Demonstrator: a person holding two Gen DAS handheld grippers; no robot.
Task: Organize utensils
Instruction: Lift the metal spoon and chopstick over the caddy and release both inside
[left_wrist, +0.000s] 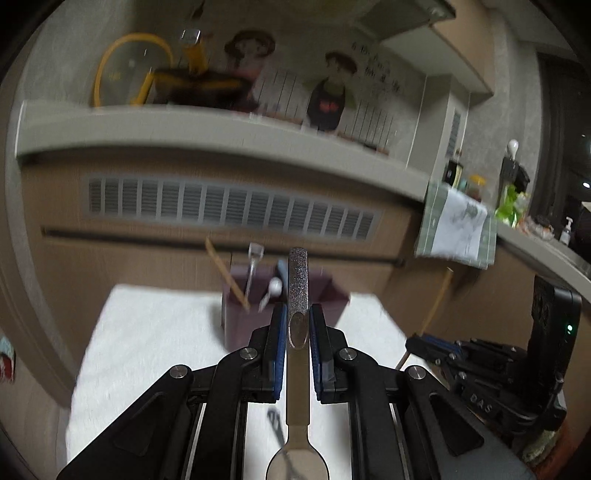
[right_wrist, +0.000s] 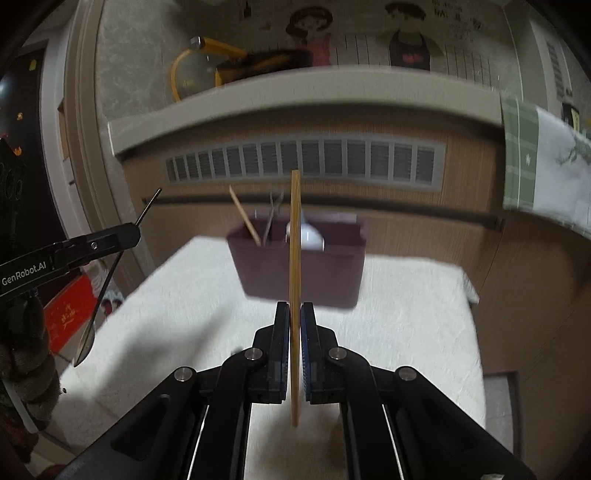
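Observation:
My left gripper (left_wrist: 298, 314) is shut on a metal spoon (left_wrist: 298, 288), handle pointing up and forward, bowl low near the camera. My right gripper (right_wrist: 294, 310) is shut on a wooden chopstick (right_wrist: 294, 240), held upright. Both hover above a white cloth-covered table (right_wrist: 406, 314), just short of a dark purple utensil holder (right_wrist: 295, 273), also seen in the left wrist view (left_wrist: 236, 317). The holder contains a wooden chopstick (right_wrist: 245, 216), a metal utensil (right_wrist: 271, 218) and a white spoon (right_wrist: 310, 236). The left gripper with its spoon (right_wrist: 92, 295) shows at the right view's left edge; the right gripper (left_wrist: 436, 343) shows at the left view's right.
A wooden counter front with a vent grille (right_wrist: 303, 158) stands right behind the table. A green and white towel (left_wrist: 458, 229) hangs over the counter edge at the right. A yellow-rimmed pot lid (left_wrist: 129, 70) and pan sit on the ledge above.

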